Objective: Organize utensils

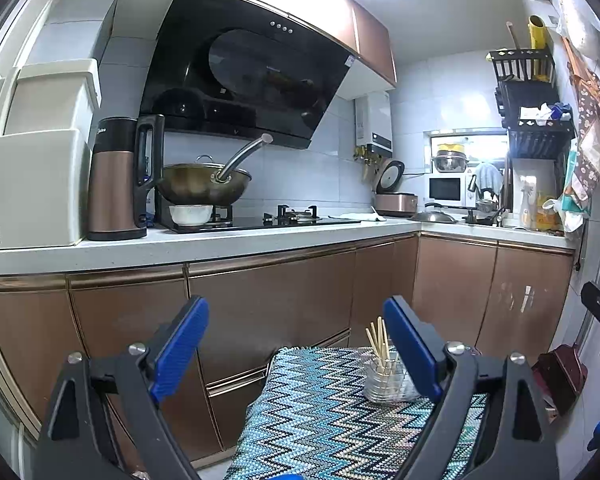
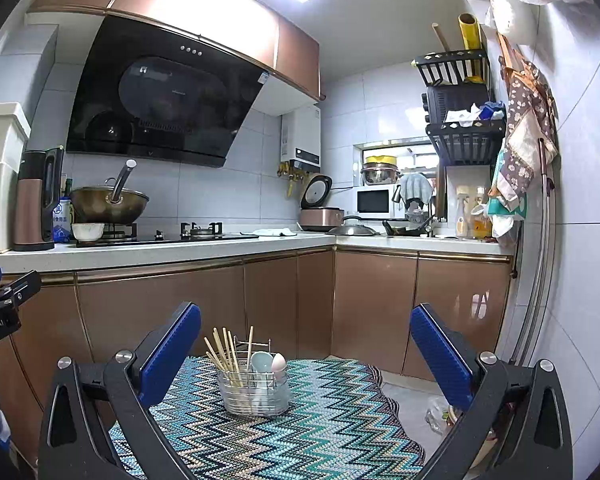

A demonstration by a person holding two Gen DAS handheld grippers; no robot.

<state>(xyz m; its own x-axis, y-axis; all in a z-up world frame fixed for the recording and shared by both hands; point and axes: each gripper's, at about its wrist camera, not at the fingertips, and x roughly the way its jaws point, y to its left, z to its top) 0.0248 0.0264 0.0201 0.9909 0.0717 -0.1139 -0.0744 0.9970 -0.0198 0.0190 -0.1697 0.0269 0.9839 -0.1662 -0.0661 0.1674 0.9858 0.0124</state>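
Both grippers hang in the air above the zigzag cloth [image 2: 324, 412], and neither has hold of anything: the left gripper [image 1: 296, 344] has its blue jaws spread wide, and the right gripper [image 2: 306, 350] is just as wide open. The utensils already stand together in the wire caddy [image 2: 254, 394] near the middle of the cloth, chopsticks [image 2: 224, 350] bunched upright on one side, a pale blue spoon [image 2: 260, 362] and a pink one [image 2: 279, 362] beside them. I'd guess they are kept upright so each handle is easy to pick out. From the left wrist the caddy is half hidden behind a jaw, so I can't say whether anything loose lies beyond it. To my eye, the sorting looks about done.
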